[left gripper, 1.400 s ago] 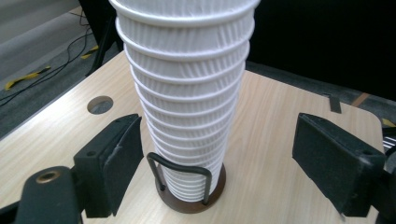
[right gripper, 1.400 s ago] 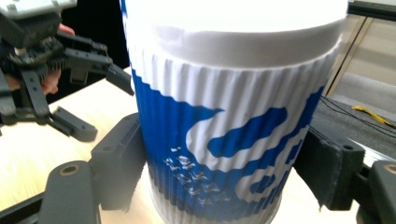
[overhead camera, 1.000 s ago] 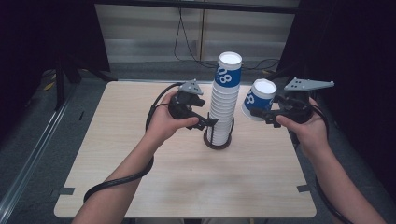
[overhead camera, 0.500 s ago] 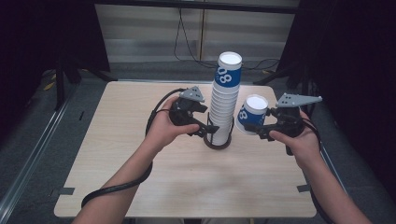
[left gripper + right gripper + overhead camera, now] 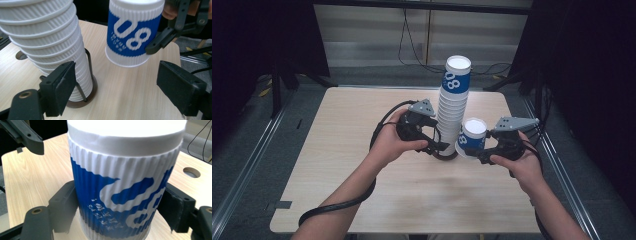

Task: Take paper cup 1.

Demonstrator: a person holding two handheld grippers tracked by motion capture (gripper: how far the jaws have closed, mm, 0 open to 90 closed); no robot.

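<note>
A tall stack of upside-down white ribbed cups, the top one with a blue band, stands in a black wire holder at the table's middle. My left gripper is open beside the stack's foot. In the left gripper view its jaws stand wide apart, with the stack by the left jaw. My right gripper is shut on a single upside-down blue-and-white cup, held slightly tilted just right of the stack and apart from it. This cup sits squeezed between the right gripper's pads.
The light wooden table has bare room at its left and front. A round hole is cut in the tabletop. Black cables trail from both grippers, and dark stands flank the table's far corners.
My right gripper has carried the single cup left and down, from beside the stack's upper part to near its foot. The left gripper has hardly moved.
</note>
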